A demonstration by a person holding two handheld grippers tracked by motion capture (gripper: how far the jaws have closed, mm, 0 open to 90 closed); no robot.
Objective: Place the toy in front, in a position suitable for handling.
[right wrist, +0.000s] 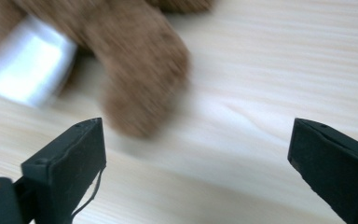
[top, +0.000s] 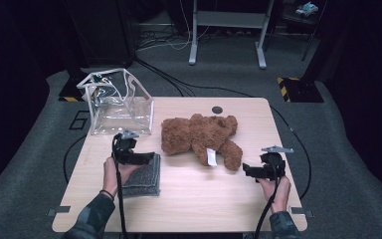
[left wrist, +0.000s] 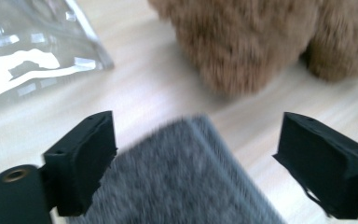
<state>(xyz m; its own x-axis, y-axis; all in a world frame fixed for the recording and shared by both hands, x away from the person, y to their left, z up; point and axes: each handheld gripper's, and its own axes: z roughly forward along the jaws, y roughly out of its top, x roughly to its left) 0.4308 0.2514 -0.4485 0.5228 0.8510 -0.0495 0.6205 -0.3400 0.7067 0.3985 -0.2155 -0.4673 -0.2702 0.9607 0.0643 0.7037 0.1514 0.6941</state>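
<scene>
The brown plush bear point(top: 199, 134) lies at mid-table, its long axis running across the table from its rounded left end to the leg point(right wrist: 144, 79) at lower right, white tag point(top: 211, 157) facing you; that leg ends just ahead of your right gripper point(top: 252, 172), whose jaws stand wide apart with nothing between them. Your left gripper point(top: 146, 158) is likewise spread wide, over the folded grey cloth point(left wrist: 186, 182) without pinching it, bear just beyond. A clear plastic bag point(top: 119, 102) stands at the table's point(top: 204, 199) far left.
</scene>
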